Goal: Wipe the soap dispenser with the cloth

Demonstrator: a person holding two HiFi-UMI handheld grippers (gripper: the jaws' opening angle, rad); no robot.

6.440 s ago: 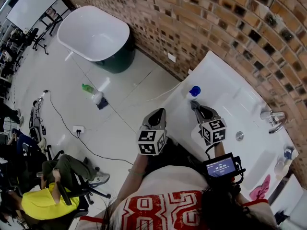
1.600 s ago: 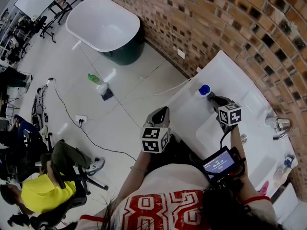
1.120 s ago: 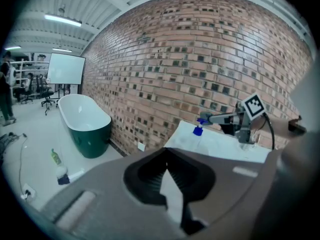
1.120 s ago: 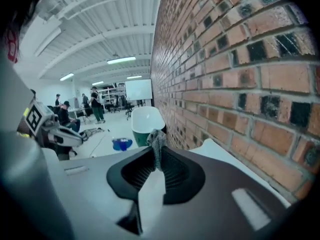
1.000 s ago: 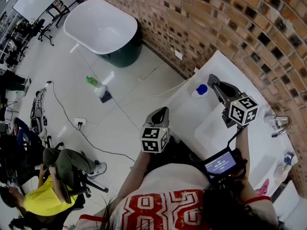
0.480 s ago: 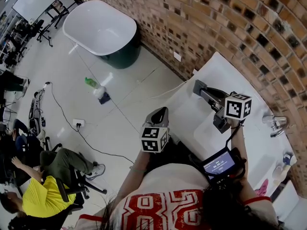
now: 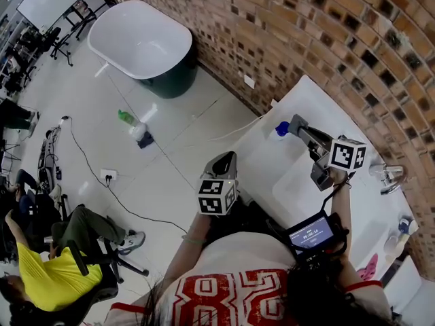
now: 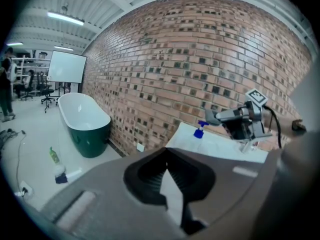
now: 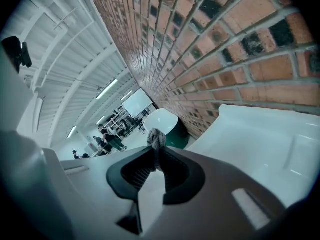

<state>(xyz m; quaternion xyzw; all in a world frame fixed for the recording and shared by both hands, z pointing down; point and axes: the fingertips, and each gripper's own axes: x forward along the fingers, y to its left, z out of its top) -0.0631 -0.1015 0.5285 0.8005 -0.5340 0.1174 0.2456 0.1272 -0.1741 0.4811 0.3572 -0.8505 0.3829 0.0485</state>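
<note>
The soap dispenser, white with a blue pump, stands at the far left corner of the white sink counter. My right gripper hovers over the counter with its tip just right of the pump. In the right gripper view it is shut on a small grey cloth that bunches up above the jaws. My left gripper hangs off the counter's front edge, shut with nothing in it. From the left gripper view the dispenser and the right gripper show side by side.
A brick wall backs the counter. A chrome tap and small bottles stand to the right, a pink thing near the right front. On the floor are a white bathtub, a green bottle and seated people.
My right gripper has lifted off the counter, swung left toward the dispenser, then drawn slightly right so the blue pump shows again. The left gripper has stayed put.
</note>
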